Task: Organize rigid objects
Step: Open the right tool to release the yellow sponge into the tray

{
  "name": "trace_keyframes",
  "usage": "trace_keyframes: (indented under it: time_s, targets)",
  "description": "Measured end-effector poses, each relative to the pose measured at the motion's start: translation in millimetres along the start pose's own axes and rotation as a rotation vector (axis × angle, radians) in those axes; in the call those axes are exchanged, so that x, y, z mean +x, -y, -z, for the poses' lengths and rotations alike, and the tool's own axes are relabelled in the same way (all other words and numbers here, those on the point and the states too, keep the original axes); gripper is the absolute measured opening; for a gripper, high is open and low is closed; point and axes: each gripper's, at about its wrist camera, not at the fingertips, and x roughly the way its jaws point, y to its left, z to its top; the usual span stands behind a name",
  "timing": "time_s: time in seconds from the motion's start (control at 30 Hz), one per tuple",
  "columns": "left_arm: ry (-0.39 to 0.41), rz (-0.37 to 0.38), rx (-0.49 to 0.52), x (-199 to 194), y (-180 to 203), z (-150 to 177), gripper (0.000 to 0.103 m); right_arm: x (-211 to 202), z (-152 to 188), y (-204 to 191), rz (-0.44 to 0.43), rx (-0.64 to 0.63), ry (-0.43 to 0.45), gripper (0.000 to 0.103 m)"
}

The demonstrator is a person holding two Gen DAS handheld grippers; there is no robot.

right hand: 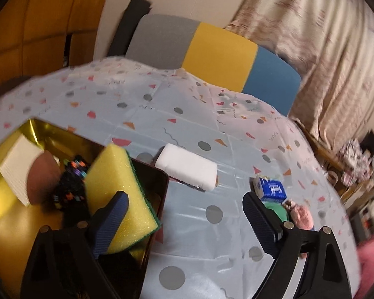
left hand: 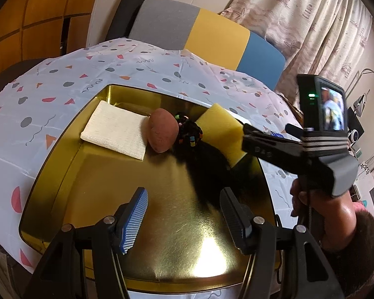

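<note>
- The left gripper (left hand: 184, 218) is held part-way open above the bare floor of the gold tray (left hand: 69, 147); nothing is seen between its ribbed fingers (left hand: 134, 220) and nothing is touched by them.
- The right gripper (right hand: 187, 221) is spread wide, with only tablecloth seen in the gap. Its left finger (right hand: 109, 221) is set in front of the yellow sponge (right hand: 119, 189) — whether the pad touches the foam cannot be told, as the view is blurred.
- The sponge, yellow foam with a green scouring layer, is propped tilted against the tray's right wall at the far corner.
- Inside the tray, a folded white cloth (left hand: 114, 130), a reddish-brown sweet potato (left hand: 162, 133) and a black bundle with coloured beads (left hand: 189, 134) are laid in a row, each just beside the next.
- Outside the tray, on the patterned tablecloth (right hand: 187, 114), a white block (right hand: 187, 168) is seen near the tray's corner — and a blue packet (right hand: 271, 189), a green round thing (right hand: 276, 211) and a pink fuzzy thing (right hand: 301, 215) are clustered by the right finger.
</note>
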Motion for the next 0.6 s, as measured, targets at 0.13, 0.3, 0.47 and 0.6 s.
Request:
trace_keyframes:
  time_s: [0.13, 0.3, 0.47, 0.6]
  targets:
    - [0.002, -0.002, -0.002, -0.9, -0.9, -0.6, 0.061, 7.4, -2.5, -4.5, -0.018, -0.045, -0.029, 0.093]
    - [-0.002, 0.000, -0.004, -0.2, -0.4, 0.0, 0.061, 6.7, -4.0, -7.8, -0.038, -0.072, -0.022, 0.094]
    - [0.003, -0.003, 0.003, -2.8, 1.1, 0.0, 0.061, 3.3, -16.1, 5.1, -0.003, 0.012, 0.041, 0.095]
    - [0.001, -0.006, -0.006, -2.3, -1.8, 0.6, 0.061, 22.8, -14.4, 1.6, 0.045, -0.033, -0.023, 0.094]
